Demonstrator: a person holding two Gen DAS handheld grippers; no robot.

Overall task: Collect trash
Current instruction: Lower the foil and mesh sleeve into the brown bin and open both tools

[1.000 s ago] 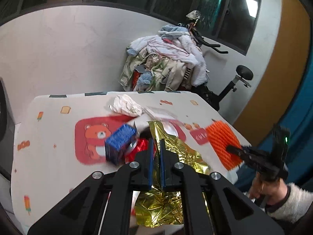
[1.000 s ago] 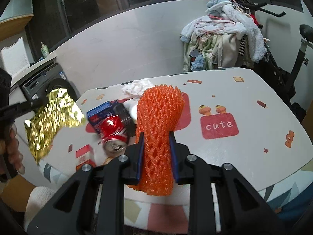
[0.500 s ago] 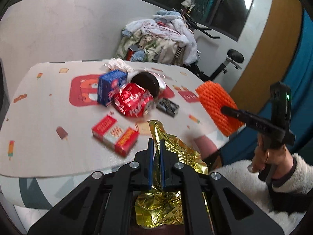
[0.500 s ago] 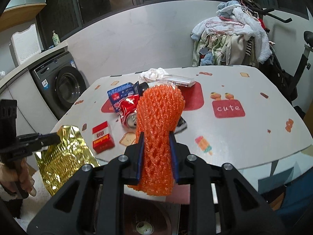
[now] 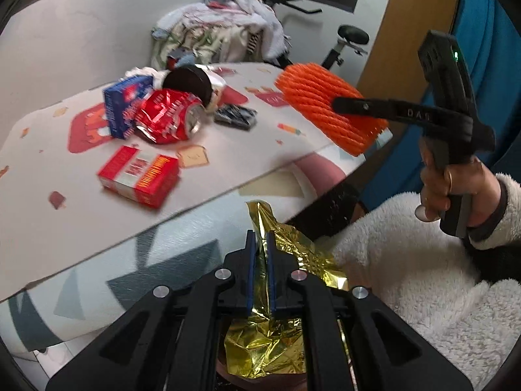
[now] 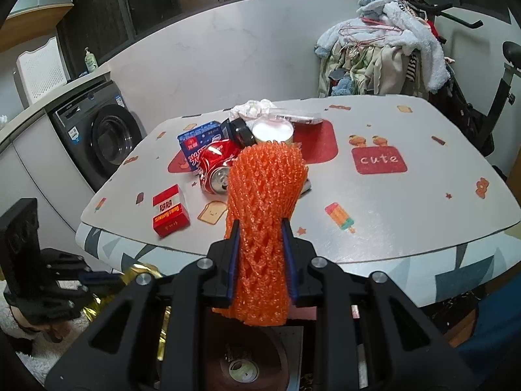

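My left gripper (image 5: 260, 238) hangs below the table's near edge with a crumpled gold foil wrapper (image 5: 293, 254) between its jaws, which are opening; the pads still touch the foil. The same foil (image 6: 143, 268) shows at lower left in the right wrist view. My right gripper (image 6: 260, 224) is shut on an orange foam net sleeve (image 6: 265, 189), held upright over the table's front rim. On the table (image 6: 390, 221) lie a crushed red can (image 5: 166, 117), a blue carton (image 5: 125, 101), a red box (image 5: 140, 176), a black-lidded jar (image 5: 187, 83) and a small dark packet (image 5: 236, 115).
A reddish-brown round container (image 6: 241, 365) sits on the floor under both grippers. A white tissue (image 6: 254, 107) lies at the table's far side. A washing machine (image 6: 104, 133) stands left, a clothes heap (image 6: 384, 55) behind. A person's white fleece sleeve (image 5: 407, 260) is close on the right.
My left gripper has sunk from over the table to below its front edge, carrying the gold foil. The right gripper has drawn back to the table's near rim with the orange net.
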